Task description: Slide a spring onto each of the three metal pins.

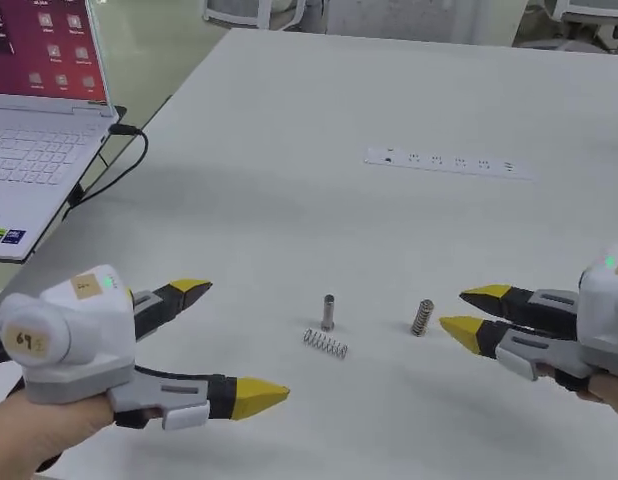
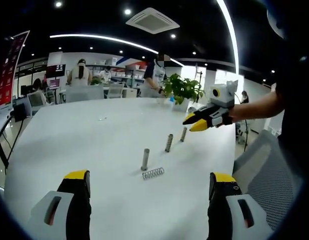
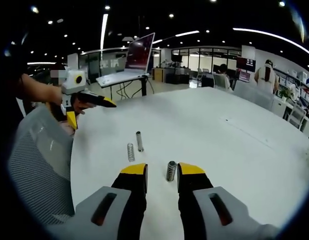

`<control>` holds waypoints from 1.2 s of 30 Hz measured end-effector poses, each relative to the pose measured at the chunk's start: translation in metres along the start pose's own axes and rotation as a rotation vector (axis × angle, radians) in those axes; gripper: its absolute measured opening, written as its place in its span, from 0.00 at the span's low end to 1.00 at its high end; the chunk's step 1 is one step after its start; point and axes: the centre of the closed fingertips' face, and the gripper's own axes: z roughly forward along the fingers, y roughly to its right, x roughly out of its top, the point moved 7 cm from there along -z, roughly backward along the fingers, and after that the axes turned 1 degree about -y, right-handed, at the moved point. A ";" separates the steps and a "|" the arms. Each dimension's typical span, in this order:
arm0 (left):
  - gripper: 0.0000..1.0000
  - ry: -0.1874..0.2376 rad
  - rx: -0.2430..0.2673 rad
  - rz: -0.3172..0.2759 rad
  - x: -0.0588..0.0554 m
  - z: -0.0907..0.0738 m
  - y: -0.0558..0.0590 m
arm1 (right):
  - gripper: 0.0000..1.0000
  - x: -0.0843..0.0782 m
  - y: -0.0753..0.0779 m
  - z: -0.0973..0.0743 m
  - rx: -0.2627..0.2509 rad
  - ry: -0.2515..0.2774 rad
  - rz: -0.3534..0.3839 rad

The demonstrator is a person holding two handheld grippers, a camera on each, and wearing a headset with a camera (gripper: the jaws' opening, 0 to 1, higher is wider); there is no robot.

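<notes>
A bare metal pin (image 1: 328,311) stands upright on the white table (image 1: 289,200), with a loose spring (image 1: 325,344) lying just in front of it. To its right stands a pin wearing a spring (image 1: 422,317). In the left gripper view the bare pin (image 2: 145,159), the loose spring (image 2: 153,173) and two sprung pins (image 2: 169,142) (image 2: 183,133) show. My left gripper (image 1: 229,342) hovers wide open at the near left, empty. My right gripper (image 1: 471,311) is open by a narrow gap, its tips just right of the sprung pin (image 3: 170,170), holding nothing.
An open laptop (image 1: 39,120) with a black cable (image 1: 119,165) sits at the table's far left. A white power strip (image 1: 449,162) lies further back. A grey mesh chair (image 2: 267,170) stands by the table, and people stand in the distance.
</notes>
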 end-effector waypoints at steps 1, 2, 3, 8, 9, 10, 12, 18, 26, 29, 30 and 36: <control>0.96 0.000 0.000 0.000 0.000 0.000 0.000 | 0.22 -0.001 -0.001 -0.001 0.003 0.001 0.001; 0.96 0.002 0.000 0.000 0.000 0.000 0.000 | 0.22 -0.003 -0.002 -0.002 0.007 0.001 0.004; 0.96 0.002 0.000 -0.001 0.000 0.000 0.000 | 0.22 -0.005 -0.003 -0.003 0.010 0.002 0.009; 0.96 0.005 0.001 -0.002 0.000 0.000 -0.001 | 0.22 -0.018 -0.005 -0.010 0.015 -0.013 0.024; 0.96 0.006 0.001 -0.003 0.001 0.000 -0.001 | 0.22 -0.020 -0.004 -0.011 0.014 -0.016 0.026; 0.96 0.007 0.001 -0.004 0.001 0.000 -0.001 | 0.22 -0.023 -0.004 -0.013 0.010 -0.023 0.030; 0.96 0.007 0.000 -0.002 0.002 0.000 -0.001 | 0.21 -0.029 -0.002 -0.015 -0.001 -0.047 0.039; 0.96 0.010 -0.002 -0.001 0.004 0.002 0.001 | 0.21 -0.038 -0.002 -0.021 -0.003 -0.053 0.058; 0.96 0.004 -0.006 -0.003 0.002 0.002 0.002 | 0.20 -0.047 -0.001 -0.023 -0.007 -0.075 0.069; 0.96 0.001 -0.009 -0.003 0.001 0.003 0.002 | 0.20 -0.048 -0.003 -0.022 -0.001 -0.081 0.072; 0.96 0.002 -0.010 -0.005 0.001 0.003 0.002 | 0.20 -0.048 -0.004 -0.021 0.002 -0.084 0.070; 0.96 0.003 -0.012 -0.003 0.002 0.003 0.003 | 0.21 -0.041 -0.009 -0.008 0.033 -0.086 0.055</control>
